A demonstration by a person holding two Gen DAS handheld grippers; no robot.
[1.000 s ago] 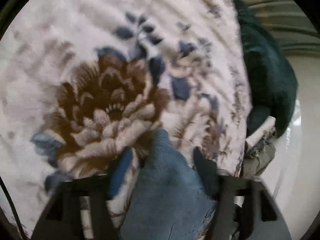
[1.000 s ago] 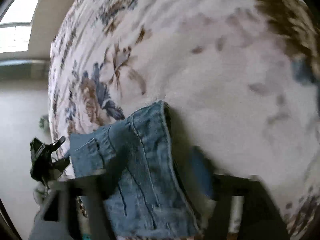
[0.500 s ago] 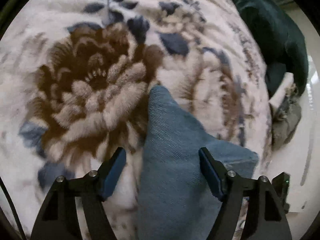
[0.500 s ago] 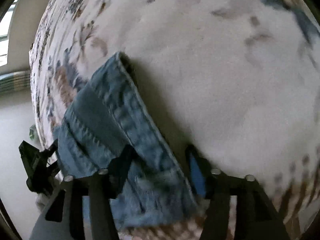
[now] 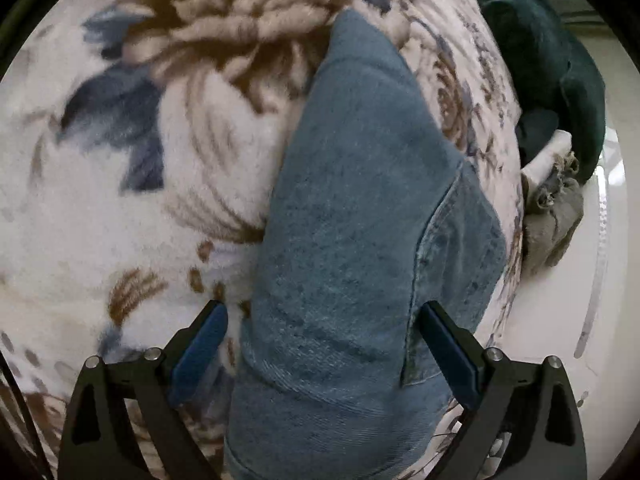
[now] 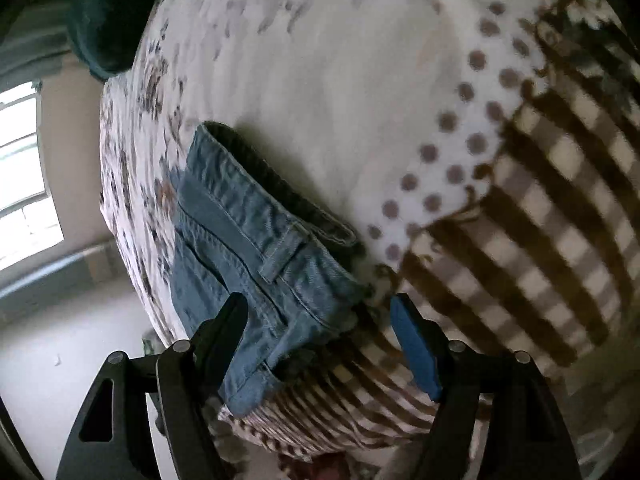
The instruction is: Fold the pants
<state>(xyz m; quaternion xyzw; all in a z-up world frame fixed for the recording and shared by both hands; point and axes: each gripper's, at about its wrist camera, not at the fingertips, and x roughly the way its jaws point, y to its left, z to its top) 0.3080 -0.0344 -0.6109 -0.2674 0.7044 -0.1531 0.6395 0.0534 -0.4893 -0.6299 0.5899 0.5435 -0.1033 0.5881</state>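
Observation:
The blue denim pants lie folded on a floral blanket. In the left wrist view my left gripper is open, its blue-padded jaws spread either side of the folded denim and holding nothing. In the right wrist view the waistband with a belt loop lies near the bed's edge. My right gripper is open over the waistband corner, holding nothing.
A dark green garment is heaped at the blanket's far right, also showing in the right wrist view. Grey-beige cloth hangs off the bed edge. The blanket has a brown striped and dotted border. Pale floor lies below; a window is at left.
Both grippers have let go of the denim and opened wide. Both have pulled back, so more of the folded pants shows lying on the blanket.

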